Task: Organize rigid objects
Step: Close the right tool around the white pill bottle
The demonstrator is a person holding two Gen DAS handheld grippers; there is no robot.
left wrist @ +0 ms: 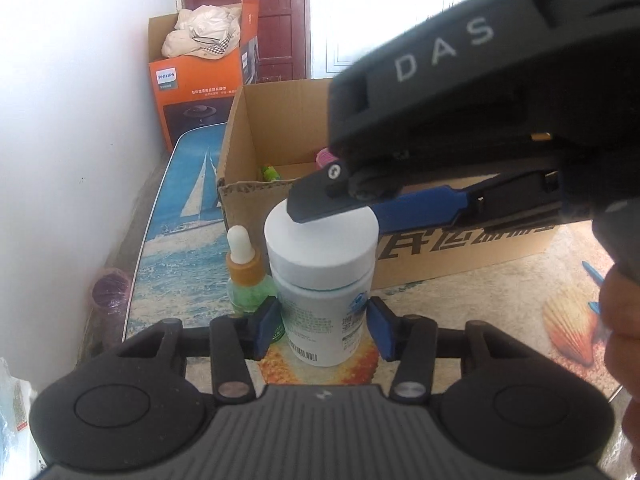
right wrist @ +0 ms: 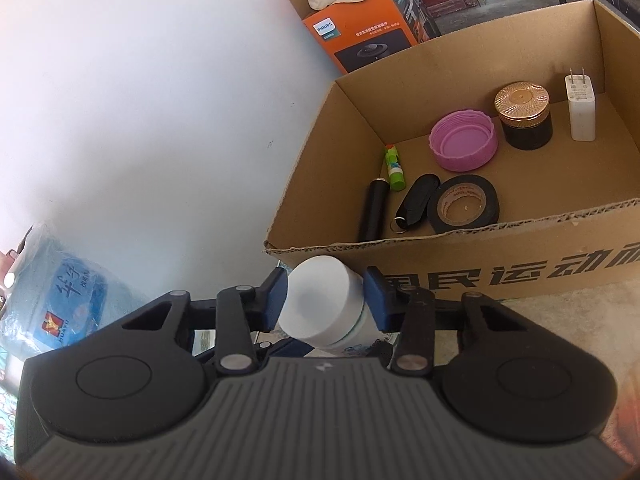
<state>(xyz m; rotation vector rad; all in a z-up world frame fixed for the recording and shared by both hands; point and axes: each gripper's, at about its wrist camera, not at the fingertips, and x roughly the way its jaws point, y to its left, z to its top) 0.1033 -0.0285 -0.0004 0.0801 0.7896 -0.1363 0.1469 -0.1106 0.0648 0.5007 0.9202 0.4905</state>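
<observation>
Closed-in left claw (left wrist: pixel 324 328), blue pads (left wrist: pixel 266 326) pressed against both sides of bottle (left wrist: pixel 320 264), low on its labelled body. Bottle white, broad white cap, upright on mat (left wrist: pixel 180 220), just before near left corner of box (left wrist: pixel 460 256). Base seemingly on the mat, contact not certain.

Dropper (left wrist: pixel 242 272) just left of bottle: green glass, orange collar, white bulb, standing close behind the left pad. Further left, purple cup (left wrist: pixel 110 292) at mat's left edge by the wall. Beyond mat's far end, orange carton (left wrist: pixel 192 92) with pale cloth on top.

Right claw (right wrist: pixel 326 300) down from upper right, narrowed onto the cap, one pad against each side in its own view; from the left view, one finger across the cap's front, the other behind it.

Inside box, left to right: black tube (right wrist: pixel 374 208) along left wall, glue stick (right wrist: pixel 394 168) just beyond its far end, key fob (right wrist: pixel 418 200), tape roll (right wrist: pixel 464 204) leaning by near wall, pink lid (right wrist: pixel 464 146) open side up at mid floor, dark jar (right wrist: pixel 524 116) with gold lid, white charger (right wrist: pixel 580 108) upright near far right corner, prongs up.
</observation>
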